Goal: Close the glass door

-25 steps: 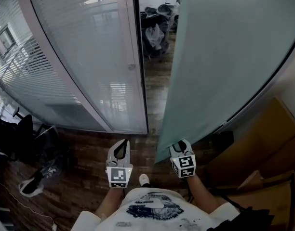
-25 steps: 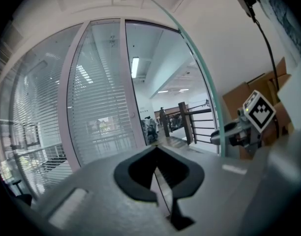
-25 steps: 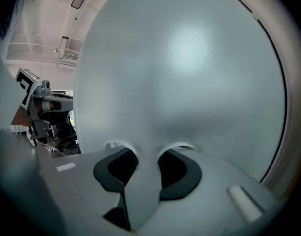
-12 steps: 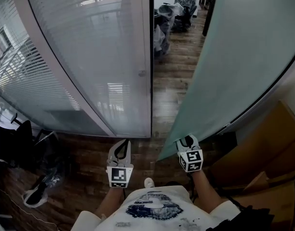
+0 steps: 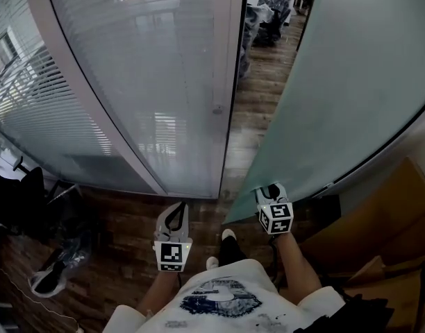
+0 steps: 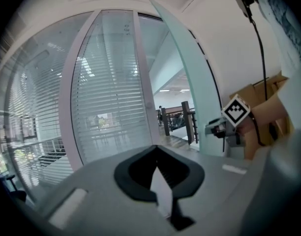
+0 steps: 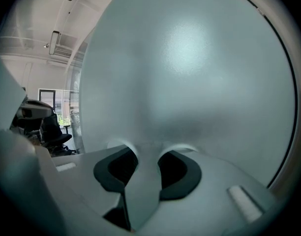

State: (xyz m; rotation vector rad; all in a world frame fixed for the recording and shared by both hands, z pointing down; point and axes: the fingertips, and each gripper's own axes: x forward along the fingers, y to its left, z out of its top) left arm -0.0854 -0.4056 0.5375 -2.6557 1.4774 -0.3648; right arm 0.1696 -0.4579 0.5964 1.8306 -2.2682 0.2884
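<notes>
Right gripper carries the door edge forward

Since a second ago the right gripper has moved up the head view along with the lower corner of the glass door, and a foot has stepped in between the two grippers. The left gripper sits at the same spot in that view. The right jaws stand partly apart and clamp the frosted door's free edge, which runs straight between the pads; the pane rises ahead of them and spreads to their right. Left of those jaws lies the open gap, showing wood floor. The left jaws are closed together with nothing in them; ahead of them stands the fixed glass panel with blinds behind it, well apart
</notes>
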